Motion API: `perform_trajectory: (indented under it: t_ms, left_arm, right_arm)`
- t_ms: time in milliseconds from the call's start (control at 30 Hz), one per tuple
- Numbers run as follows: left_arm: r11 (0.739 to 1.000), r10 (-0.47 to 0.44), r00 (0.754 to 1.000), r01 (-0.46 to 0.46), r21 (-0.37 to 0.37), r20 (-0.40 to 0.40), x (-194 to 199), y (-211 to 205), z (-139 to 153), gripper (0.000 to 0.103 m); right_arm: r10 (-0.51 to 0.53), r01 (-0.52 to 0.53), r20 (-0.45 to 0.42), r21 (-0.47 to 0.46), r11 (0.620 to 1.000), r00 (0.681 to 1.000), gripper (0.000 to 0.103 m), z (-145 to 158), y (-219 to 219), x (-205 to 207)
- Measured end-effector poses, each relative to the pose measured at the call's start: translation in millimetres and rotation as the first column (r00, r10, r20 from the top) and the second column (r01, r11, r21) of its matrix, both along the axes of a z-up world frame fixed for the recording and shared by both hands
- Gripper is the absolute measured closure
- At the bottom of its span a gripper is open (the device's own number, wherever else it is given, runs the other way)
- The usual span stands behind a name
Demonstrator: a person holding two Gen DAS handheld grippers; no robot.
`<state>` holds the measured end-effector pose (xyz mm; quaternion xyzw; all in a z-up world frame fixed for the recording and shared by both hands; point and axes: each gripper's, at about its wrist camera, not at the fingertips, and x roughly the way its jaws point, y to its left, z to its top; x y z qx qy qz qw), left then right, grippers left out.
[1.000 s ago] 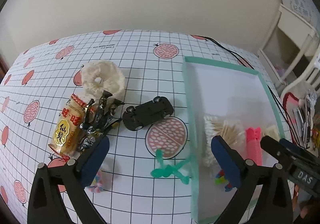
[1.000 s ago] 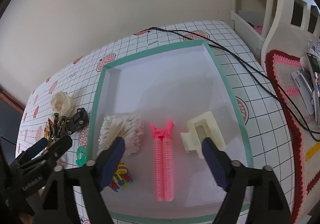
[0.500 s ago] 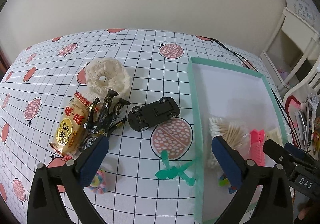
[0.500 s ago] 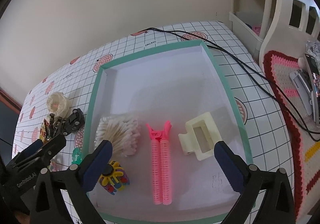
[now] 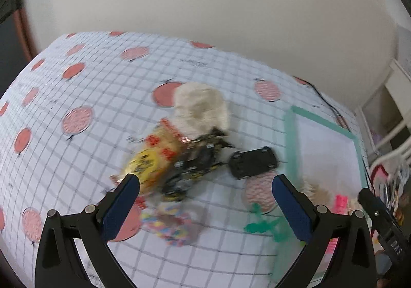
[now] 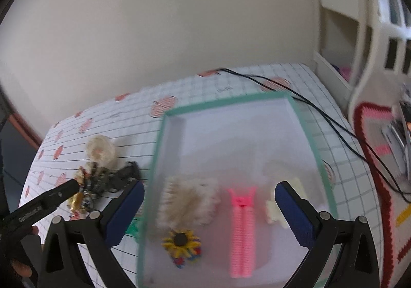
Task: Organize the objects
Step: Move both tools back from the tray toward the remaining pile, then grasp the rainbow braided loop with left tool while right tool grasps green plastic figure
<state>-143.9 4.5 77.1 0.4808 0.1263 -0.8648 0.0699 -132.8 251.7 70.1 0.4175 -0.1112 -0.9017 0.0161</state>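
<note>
Objects: some are lying sorted in the green-rimmed tray (image 6: 303, 118); the rest are lying loose on the bench (image 5: 84, 82) to the tray's left.
Tray contents: a bundle of cotton swabs (image 6: 187, 203), a pink hair roller (image 6: 241, 226), a cream hair clip (image 6: 276, 208) and a flower-shaped toy (image 6: 182, 240) are sitting in the near half; the far half is showing bare floor.
Bench leftovers: a cream scrunchie (image 5: 201, 105), a yellow snack packet (image 5: 154, 156), a dark figurine (image 5: 195, 164) touching the packet, a black toy car (image 5: 253, 162) just beside the tray, a green plastic figure (image 5: 264, 226) against the tray's near rim, and a multicoloured beaded piece (image 5: 167, 223).
Left gripper (image 5: 205, 195): jaws are standing spread wide, pinching nothing, and are pointing at the snack packet and figurine cluster.
Right gripper (image 6: 209, 208): jaws are standing spread wide, pinching nothing, and are hovering over the tray's near end.
Progress: judged under half done; four items are lying in the tray, six are waiting outside.
Image quality: both views are showing motion blur, so fine detail is unreadable.
</note>
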Motion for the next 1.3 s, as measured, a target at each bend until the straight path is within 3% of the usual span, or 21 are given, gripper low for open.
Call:
perform_trajectory:
  t_ms: [267,467,633,767,867,1100,1300]
  left_arm:
    - [0.994,0.11,0.988,-0.111,0.004,0.111,14,-39,-12,0.0]
    - [0.995,0.094,0.98,-0.099,0.022,0.177,17,-44,-26,0.001]
    - [0.998,0.037,0.972,-0.046,0.034,0.231,18,-37,-42,0.001]
    - [0.998,0.014,0.967,-0.029,0.057,0.254,16,-35,-53,0.01]
    - [0.998,0.0,0.963,-0.018,0.063,0.269,15,-35,-59,0.012]
    - [0.997,-0.011,0.958,-0.012,0.077,0.286,15,-38,-66,0.031]
    - [0.998,-0.024,0.959,0.005,0.07,0.282,16,-36,-67,0.036]
  right_arm:
    - [0.178,-0.178,-0.005,0.018,0.984,0.984,0.0,0,-54,-4]
    - [0.309,-0.31,0.037,0.021,0.95,0.95,0.005,-11,-88,1]
    - [0.334,-0.337,0.083,0.028,0.941,0.939,0.01,-20,-100,-1]
    - [0.342,-0.348,0.118,0.033,0.937,0.932,0.012,-26,-105,-2]
    - [0.359,-0.367,0.145,0.031,0.93,0.922,0.018,-31,-110,-1]
    - [0.394,-0.404,0.193,0.009,0.915,0.898,0.035,-40,-123,2]
    - [0.412,-0.42,0.203,-0.002,0.908,0.888,0.042,-41,-129,4]
